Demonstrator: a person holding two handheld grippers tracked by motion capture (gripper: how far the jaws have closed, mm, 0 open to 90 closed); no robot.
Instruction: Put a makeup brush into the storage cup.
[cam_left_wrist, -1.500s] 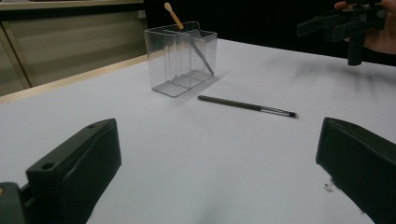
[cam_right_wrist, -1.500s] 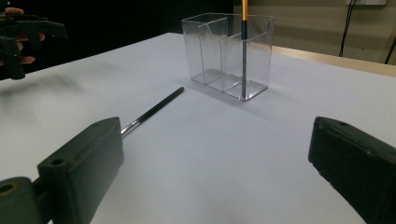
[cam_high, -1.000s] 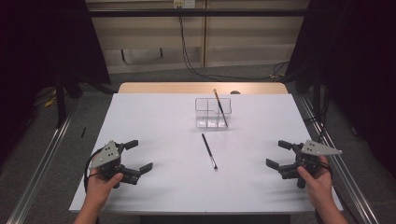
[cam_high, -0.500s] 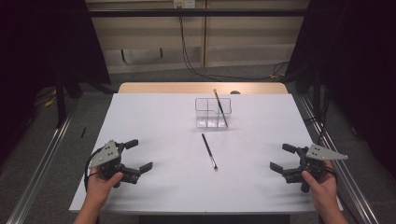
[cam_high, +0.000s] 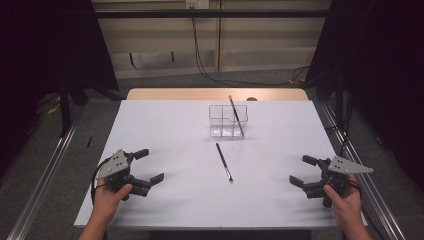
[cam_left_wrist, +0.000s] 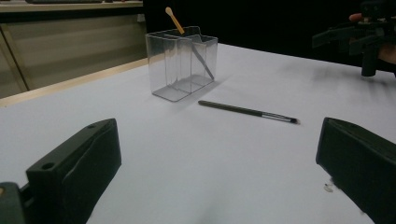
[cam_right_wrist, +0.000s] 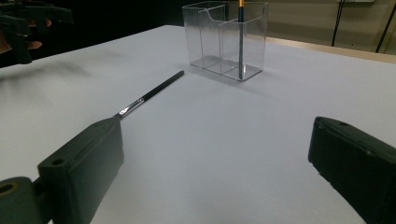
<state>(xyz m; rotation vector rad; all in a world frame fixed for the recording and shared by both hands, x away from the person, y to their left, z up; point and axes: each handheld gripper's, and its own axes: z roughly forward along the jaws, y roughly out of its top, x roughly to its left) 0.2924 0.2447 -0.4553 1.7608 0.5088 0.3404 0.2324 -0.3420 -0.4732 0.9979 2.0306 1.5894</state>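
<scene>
Meanwhile, both claws are resting with jaws spread apart and holding nothing: the left gripper (cam_high: 149, 165) at lower left, the right gripper (cam_high: 303, 170) at lower right. Between them, mid-frame, the dark brush (cam_high: 224, 161) is lying flat below the clear organizer (cam_high: 227, 120).

Probably lab recording rig: black curtains (cam_high: 45, 45), metal floor rails (cam_high: 42, 175), white-covered table (cam_high: 165, 125), dangling cables (cam_high: 200, 55).

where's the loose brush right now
In the high view the brush lies flat on the white table near its middle, just in front of the clear organizer, apart from it and between the two hand-held grippers.
</scene>
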